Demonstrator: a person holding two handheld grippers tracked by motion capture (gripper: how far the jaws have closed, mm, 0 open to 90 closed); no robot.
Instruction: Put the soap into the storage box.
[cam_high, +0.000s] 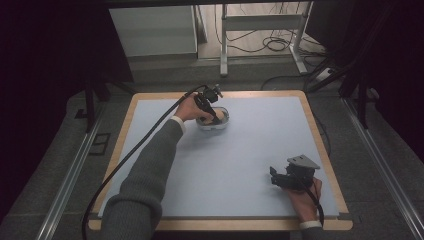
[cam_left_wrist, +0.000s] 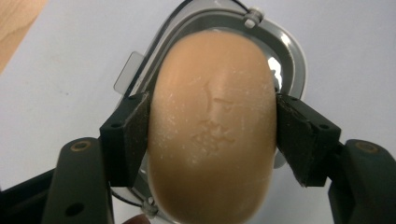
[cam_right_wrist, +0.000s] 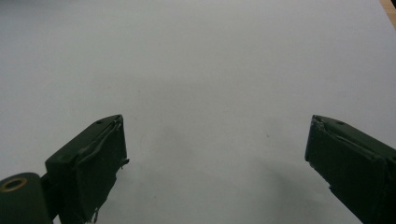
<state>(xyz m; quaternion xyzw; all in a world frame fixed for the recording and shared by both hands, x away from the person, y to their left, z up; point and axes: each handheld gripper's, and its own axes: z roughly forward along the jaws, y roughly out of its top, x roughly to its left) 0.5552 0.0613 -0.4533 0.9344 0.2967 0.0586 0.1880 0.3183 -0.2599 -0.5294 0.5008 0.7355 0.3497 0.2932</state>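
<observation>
Left gripper (cam_high: 212, 111) reaching to the far middle of the pale blue mat (cam_high: 250, 150), clamped on a tan oval bar of soap (cam_left_wrist: 212, 126), 1 black pad pressed against each long side. Soap seated between those 2 jaws directly over a clear-rimmed, shiny soap dish (cam_left_wrist: 289, 56), with the dish rim curving out beyond the jaws on the far side and a small clear tab poking out past the left pad. Cannot tell whether the soap touches the dish floor or hangs just above it. In the high view, dish (cam_high: 223, 122) directly under the gripper's tips, near the table's far edge.

Right gripper (cam_high: 287, 177) near the person's right corner of the mat, well apart from the dish, grey 3-cornered plate on top. Jaws spread wide, holding nothing, bare mat (cam_right_wrist: 210, 70) showing between and ahead of them.

Wooden table border (cam_high: 320, 145) framing the mat.
</observation>
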